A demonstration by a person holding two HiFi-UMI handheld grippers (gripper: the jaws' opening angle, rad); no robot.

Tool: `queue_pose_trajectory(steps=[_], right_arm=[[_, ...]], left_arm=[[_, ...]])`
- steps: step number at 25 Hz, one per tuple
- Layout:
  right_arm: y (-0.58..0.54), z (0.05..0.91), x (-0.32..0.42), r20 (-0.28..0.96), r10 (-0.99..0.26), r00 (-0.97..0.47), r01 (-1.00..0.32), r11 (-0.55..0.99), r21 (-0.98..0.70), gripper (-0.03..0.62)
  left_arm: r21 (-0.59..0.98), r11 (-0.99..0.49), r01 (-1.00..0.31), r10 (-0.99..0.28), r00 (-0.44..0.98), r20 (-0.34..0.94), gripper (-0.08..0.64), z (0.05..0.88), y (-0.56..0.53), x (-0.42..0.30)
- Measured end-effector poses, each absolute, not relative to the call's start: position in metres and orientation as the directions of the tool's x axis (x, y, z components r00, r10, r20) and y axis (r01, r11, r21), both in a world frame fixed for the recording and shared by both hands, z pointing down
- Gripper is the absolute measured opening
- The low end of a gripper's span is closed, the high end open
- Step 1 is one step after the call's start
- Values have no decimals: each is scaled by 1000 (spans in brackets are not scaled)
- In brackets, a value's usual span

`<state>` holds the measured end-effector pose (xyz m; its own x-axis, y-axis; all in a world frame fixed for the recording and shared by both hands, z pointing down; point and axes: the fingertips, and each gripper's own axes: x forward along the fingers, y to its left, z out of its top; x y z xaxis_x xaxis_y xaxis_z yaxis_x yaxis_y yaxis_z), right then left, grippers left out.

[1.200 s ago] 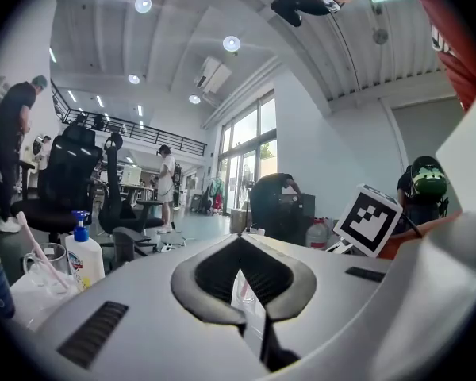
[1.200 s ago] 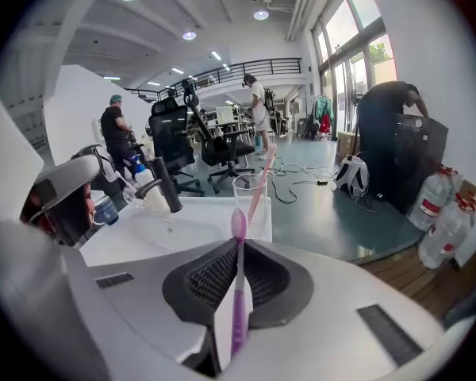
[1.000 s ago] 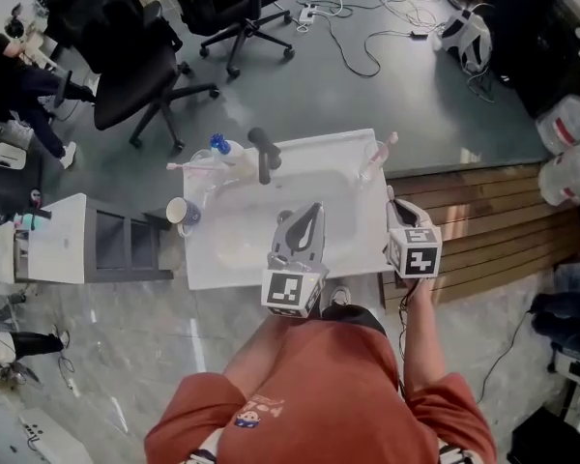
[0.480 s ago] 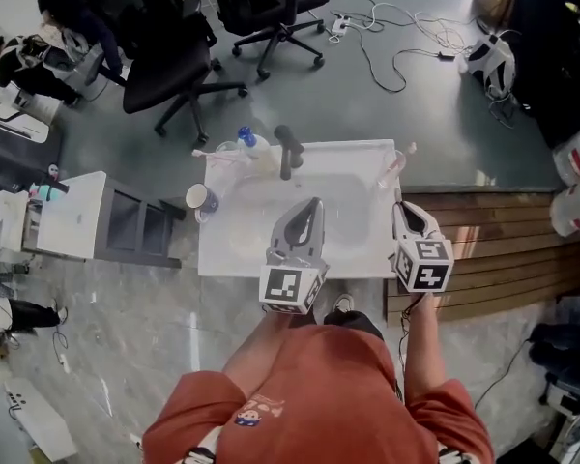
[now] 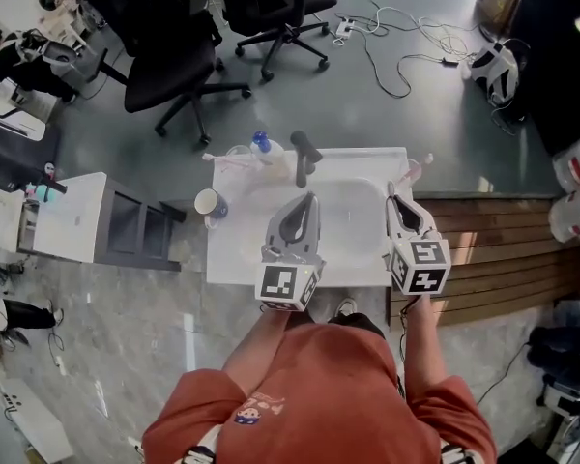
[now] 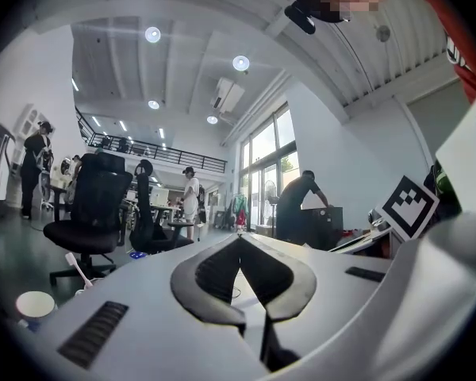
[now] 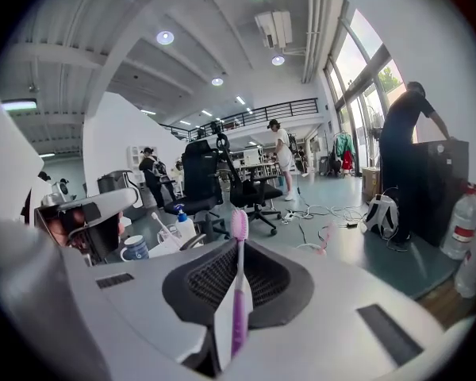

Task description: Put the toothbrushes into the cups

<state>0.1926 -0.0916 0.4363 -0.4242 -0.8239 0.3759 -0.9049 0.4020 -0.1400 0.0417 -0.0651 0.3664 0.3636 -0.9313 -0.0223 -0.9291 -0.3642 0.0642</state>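
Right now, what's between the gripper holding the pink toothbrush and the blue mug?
In the head view, the left gripper, shut and empty, hangs over the white sink basin between the mug and the right gripper holding the toothbrush.

The right gripper (image 7: 238,254) clamps a pink toothbrush (image 7: 236,312), brush head poking beyond its tips.

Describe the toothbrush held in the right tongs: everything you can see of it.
The toothbrush is slim and plastic-looking, with a pink-purple handle that pales toward a pink head. It stands clamped between the pads of the right tongs, running along them, with its head poking out just past their tips. Its lower end vanishes into the tongs. The bristles cannot be made out. Nothing else touches it.
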Motion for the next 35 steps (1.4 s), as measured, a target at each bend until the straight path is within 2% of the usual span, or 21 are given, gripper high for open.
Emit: queue_pose_trajectory(steps=[6, 14, 35], right_arm=[[-111, 418, 141, 309, -834, -458, -889, 436, -140, 34], [-136, 398, 61, 265, -804, -532, -846, 517, -132, 34], [-142, 386, -153, 213, -638, -740, -668, 733, -129, 35]], left_arm=[[58, -323, -945, -947, 322, -25, 18, 362, -82, -13], [63, -199, -978, -980, 199, -1, 18, 363, -94, -97], [50, 112, -993, -994, -112, 0, 18, 370, -54, -304]])
